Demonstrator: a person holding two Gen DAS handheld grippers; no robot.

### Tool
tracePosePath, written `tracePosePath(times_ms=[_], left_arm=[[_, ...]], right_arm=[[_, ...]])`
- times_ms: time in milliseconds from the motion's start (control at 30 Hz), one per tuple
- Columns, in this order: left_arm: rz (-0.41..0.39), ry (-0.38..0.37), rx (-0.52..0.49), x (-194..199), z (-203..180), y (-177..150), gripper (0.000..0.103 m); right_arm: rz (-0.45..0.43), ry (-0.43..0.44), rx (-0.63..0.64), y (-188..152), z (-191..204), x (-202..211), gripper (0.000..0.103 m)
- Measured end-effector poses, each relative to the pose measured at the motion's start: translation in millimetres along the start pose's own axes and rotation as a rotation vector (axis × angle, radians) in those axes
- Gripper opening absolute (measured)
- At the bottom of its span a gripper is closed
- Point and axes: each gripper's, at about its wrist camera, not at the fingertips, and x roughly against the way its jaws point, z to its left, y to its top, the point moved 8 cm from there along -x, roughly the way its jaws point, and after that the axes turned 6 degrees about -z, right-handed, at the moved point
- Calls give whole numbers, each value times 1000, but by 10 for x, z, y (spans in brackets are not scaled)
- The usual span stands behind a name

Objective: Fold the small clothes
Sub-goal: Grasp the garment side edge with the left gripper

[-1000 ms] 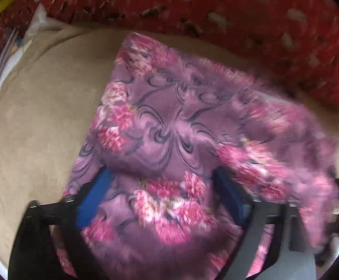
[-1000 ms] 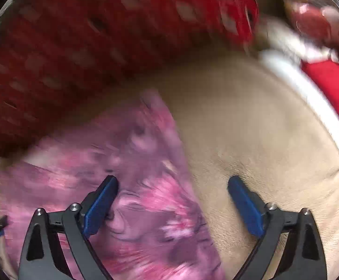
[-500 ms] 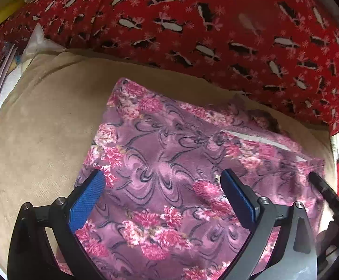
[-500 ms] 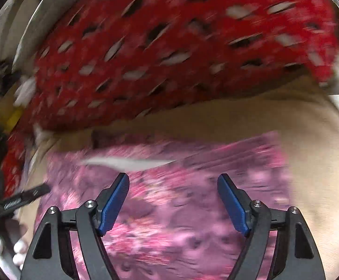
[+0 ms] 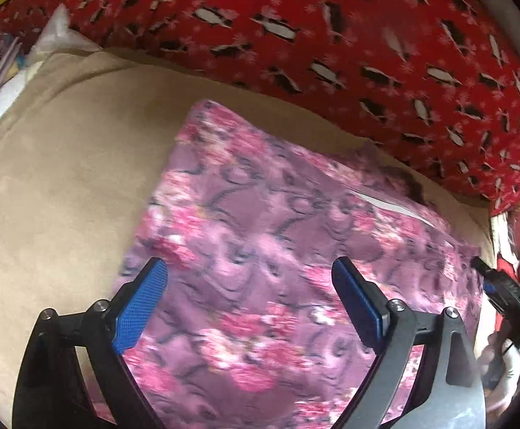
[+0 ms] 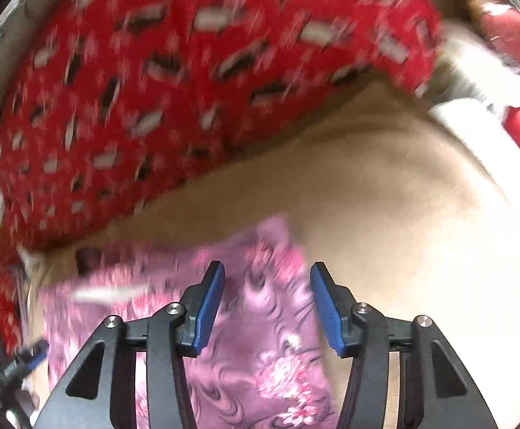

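While the purple floral garment lies flat on the tan cushion, its far edge runs close under the red patterned blanket, and bare tan surface stays free to its left and, in the right wrist view, to its right. A white strip shows near the cloth's far edge; whether it bears writing cannot be read. Above the cloth the left gripper hangs with jaws spread wide, gripping nothing. Over the cloth's right edge, the right gripper has just been closing, jaws half drawn in, cloth showing between them but the pads not yet pressing it.
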Motion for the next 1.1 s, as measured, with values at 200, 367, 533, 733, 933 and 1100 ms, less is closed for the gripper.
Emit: tracePosePath(times_ms=[200, 367, 533, 733, 933, 1100], left_arm=[[41, 100, -71, -303, 77, -93, 97], [19, 23, 5, -40, 146, -11, 93], [-44, 24, 4, 223, 141, -204, 93], [34, 51, -69, 200, 123, -331, 93], [-18, 31, 78, 565, 673, -203, 93], [107, -45, 242, 414, 1067, -399, 93]], right_arm=[[-70, -14, -12, 12, -116, -25, 6], [-57, -4, -43, 66, -217, 90, 17], [-197, 177, 64, -54, 65, 630, 60], [-82, -8, 273, -621, 119, 435, 60], [-160, 128, 300, -760, 544, 796, 75], [-159, 52, 420, -1107, 481, 477, 87]])
